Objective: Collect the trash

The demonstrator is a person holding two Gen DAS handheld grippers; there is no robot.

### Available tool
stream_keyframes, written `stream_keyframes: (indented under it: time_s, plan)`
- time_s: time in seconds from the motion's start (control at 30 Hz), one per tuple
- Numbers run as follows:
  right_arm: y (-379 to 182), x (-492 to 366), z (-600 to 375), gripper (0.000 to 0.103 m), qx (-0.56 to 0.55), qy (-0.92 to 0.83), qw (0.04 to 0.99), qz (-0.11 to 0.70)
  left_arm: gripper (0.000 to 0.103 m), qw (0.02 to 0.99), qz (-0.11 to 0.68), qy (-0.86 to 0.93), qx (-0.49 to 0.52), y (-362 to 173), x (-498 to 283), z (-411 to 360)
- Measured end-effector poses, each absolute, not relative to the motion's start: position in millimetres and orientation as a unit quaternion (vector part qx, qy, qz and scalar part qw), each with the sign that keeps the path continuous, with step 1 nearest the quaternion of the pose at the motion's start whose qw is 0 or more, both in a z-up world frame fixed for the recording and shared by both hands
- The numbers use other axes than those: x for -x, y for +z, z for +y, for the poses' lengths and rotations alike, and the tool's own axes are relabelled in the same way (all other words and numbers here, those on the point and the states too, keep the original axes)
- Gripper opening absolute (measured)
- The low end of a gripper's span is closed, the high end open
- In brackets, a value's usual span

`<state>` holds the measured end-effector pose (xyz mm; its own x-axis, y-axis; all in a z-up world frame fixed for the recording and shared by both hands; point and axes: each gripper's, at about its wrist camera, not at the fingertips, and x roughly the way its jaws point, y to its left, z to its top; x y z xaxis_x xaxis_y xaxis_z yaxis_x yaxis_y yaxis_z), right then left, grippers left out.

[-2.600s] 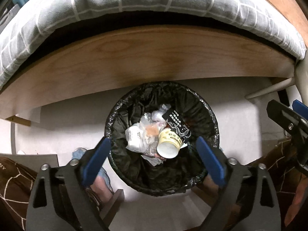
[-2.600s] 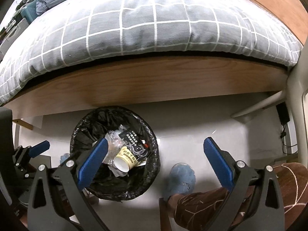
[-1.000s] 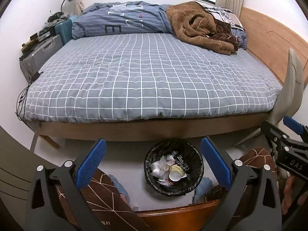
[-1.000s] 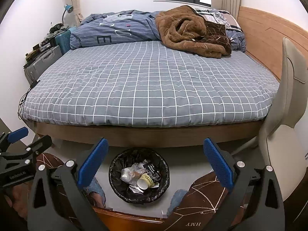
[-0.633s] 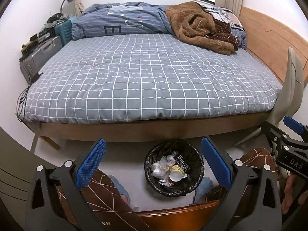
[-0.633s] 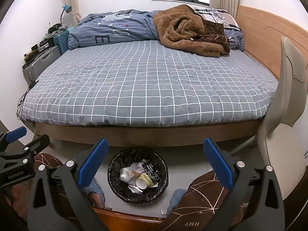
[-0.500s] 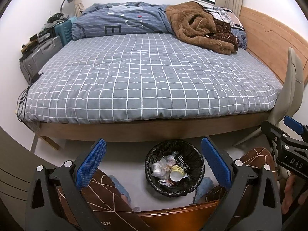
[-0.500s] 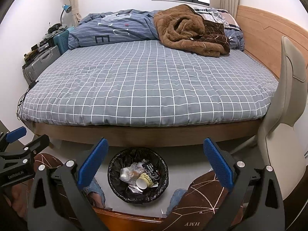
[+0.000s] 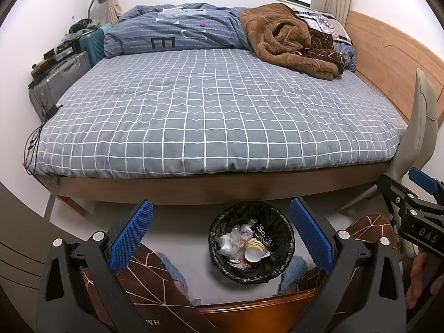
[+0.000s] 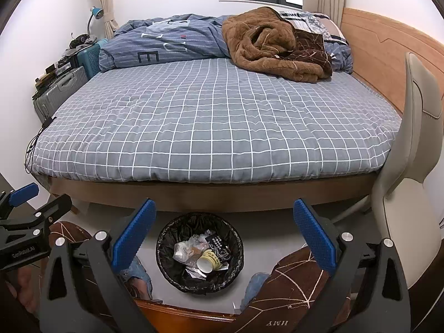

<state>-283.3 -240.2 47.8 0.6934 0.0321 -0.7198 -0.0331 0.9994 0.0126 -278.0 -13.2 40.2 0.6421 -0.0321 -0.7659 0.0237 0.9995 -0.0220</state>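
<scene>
Both tongs [image 9: 220, 238] [image 10: 224, 240] wide open, empty; bin [image 9: 283, 230] between knees [image 10: 291, 277], bed [image 9: 222, 111] behind.

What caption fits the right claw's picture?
Open right claw above a full bin beside a checked bed.

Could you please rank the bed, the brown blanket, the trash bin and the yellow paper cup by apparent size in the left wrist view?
1. bed
2. brown blanket
3. trash bin
4. yellow paper cup
</scene>
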Motion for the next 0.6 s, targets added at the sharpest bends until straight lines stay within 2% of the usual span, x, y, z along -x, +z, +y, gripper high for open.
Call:
stream_keyframes:
  time_s: [0.6]
  plan:
    - [46.4, 284.6, -236.7, 0.095, 0.000, 0.020, 0.920, 0.392, 0.097, 0.908, 0.418, -0.001, -0.005, 38.5, 280.2, -16.2]
